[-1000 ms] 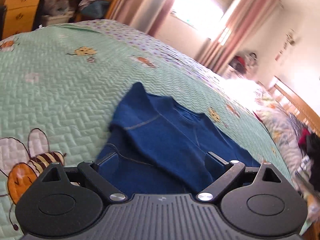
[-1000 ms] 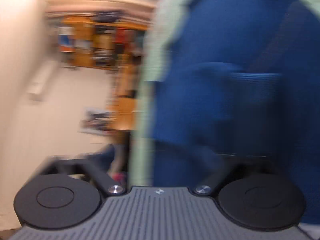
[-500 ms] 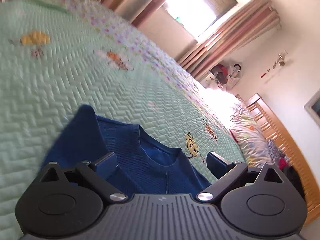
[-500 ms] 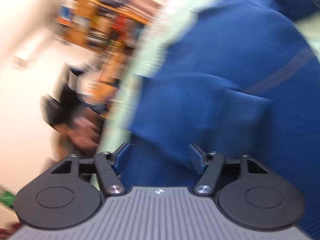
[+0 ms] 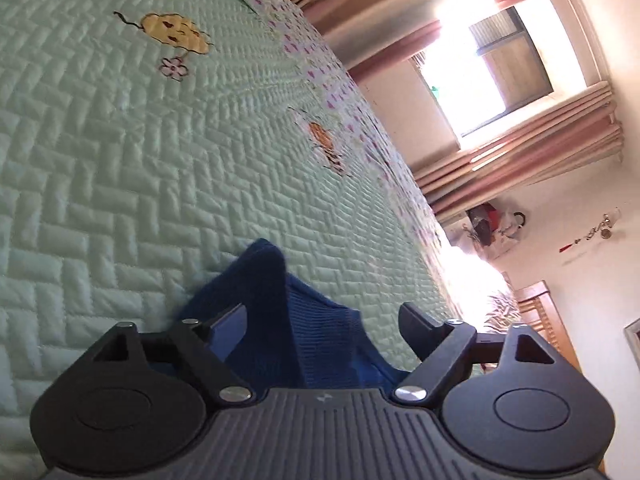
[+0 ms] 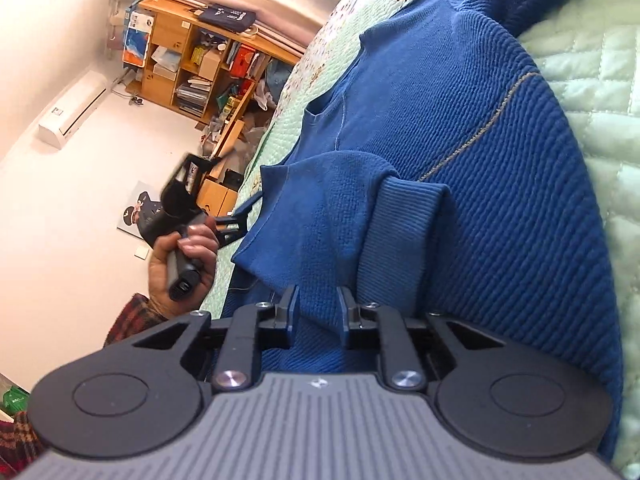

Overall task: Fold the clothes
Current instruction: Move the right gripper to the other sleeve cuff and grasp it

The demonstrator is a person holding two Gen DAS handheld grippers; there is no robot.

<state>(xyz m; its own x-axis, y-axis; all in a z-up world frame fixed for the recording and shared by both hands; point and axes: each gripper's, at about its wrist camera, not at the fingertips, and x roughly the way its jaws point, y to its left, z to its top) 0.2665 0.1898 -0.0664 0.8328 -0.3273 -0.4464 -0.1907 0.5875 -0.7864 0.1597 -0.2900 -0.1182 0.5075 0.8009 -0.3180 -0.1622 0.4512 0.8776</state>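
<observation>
The sweater (image 5: 280, 320) lies on the bed's green quilt (image 5: 120, 160). In the left wrist view it shows at 6 o'clock, a folded edge rising between the fingers. A second ago that camera saw most of the garment spread out from farther back; now it sits low and close at the sweater's edge, rolled so the window stands at 2 o'clock. The left gripper (image 5: 320, 320) is wide apart and starting to close, with cloth between its fingers but not pinched.

In the right wrist view the sweater (image 6: 460, 140) fills 12 to 3 o'clock, one ribbed cuff (image 6: 404, 216) folded across the body. The person's hand (image 6: 180, 256) with the left gripper (image 6: 240, 220) sits at 9 o'clock by the garment's edge. The right gripper (image 6: 316, 308) has narrowed from half a second ago and is closing on blue fabric at 6 o'clock; whether the pads already press it I cannot tell. Judging by this, both grippers are taking hold for the next fold.

No writing or brand is readable; a wall poster (image 6: 138, 212) at 9 o'clock is too small to read.
</observation>
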